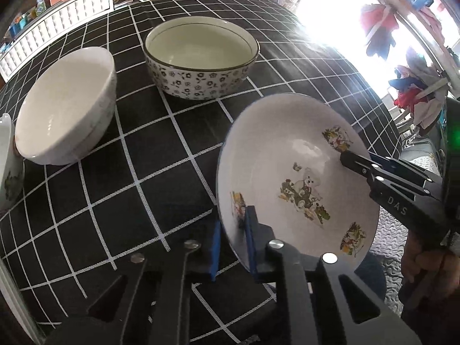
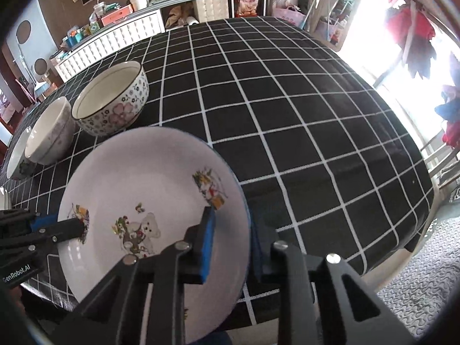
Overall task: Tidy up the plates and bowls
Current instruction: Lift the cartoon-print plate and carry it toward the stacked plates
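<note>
A white plate with a teddy-bear picture (image 1: pixel 299 172) (image 2: pixel 149 189) is held tilted above the table's near edge. My left gripper (image 1: pixel 233 238) is shut on its left rim, and it shows from the side in the right wrist view (image 2: pixel 77 225). My right gripper (image 2: pixel 230 241) is shut on the opposite rim, and it shows in the left wrist view (image 1: pixel 349 158). A flower-patterned bowl (image 1: pixel 201 57) (image 2: pixel 112 100) stands on the table. A plain white bowl (image 1: pixel 66 106) (image 2: pixel 49 132) stands left of it.
The table has a black cloth with a white grid (image 1: pixel 161 149) (image 2: pixel 287 115). Another white dish (image 1: pixel 7 161) (image 2: pixel 17 158) sits at the far left, mostly cut off. A white cabinet (image 2: pixel 115 37) and cluttered shelves stand behind the table. Hanging clothes (image 2: pixel 411 37) are by the bright window.
</note>
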Tool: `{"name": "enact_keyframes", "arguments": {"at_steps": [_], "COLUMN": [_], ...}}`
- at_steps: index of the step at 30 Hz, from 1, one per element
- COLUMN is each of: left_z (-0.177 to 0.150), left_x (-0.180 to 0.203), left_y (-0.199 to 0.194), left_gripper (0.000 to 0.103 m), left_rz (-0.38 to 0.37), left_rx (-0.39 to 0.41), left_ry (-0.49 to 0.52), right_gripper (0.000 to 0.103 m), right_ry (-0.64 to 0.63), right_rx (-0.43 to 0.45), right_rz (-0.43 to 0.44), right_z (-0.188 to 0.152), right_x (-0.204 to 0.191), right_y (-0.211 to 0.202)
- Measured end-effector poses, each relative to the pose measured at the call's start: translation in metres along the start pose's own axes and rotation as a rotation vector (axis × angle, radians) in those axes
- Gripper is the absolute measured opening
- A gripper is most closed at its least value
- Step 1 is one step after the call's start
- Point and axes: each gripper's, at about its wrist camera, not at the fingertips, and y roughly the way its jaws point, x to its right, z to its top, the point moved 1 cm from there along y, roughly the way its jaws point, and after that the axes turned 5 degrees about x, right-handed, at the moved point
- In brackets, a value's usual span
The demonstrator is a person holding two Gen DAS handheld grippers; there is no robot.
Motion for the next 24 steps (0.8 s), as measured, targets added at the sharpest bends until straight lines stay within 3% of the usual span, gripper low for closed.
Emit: {"name": "enact_keyframes", "arguments": {"at_steps": [13,24], "left_z": [-0.009,-0.023], "left_x": [-0.015,-0.041], "left_y": [-0.008,-0.045], "left_gripper": [0.013,0.013], "left_rz": [-0.007,0.009], "left_rx": [-0.016,0.020], "left_ry": [-0.056,-0.088], "right_gripper": [0.025,0.025], "right_ry": [0.021,0.012], "right_rx": [-0.018,-0.009], "right_rz": [0.000,0.025], "right_z": [-0.003,-0.007], "right_x": [-0.012,-0.050], "right_y": [-0.005,-0.022]}}
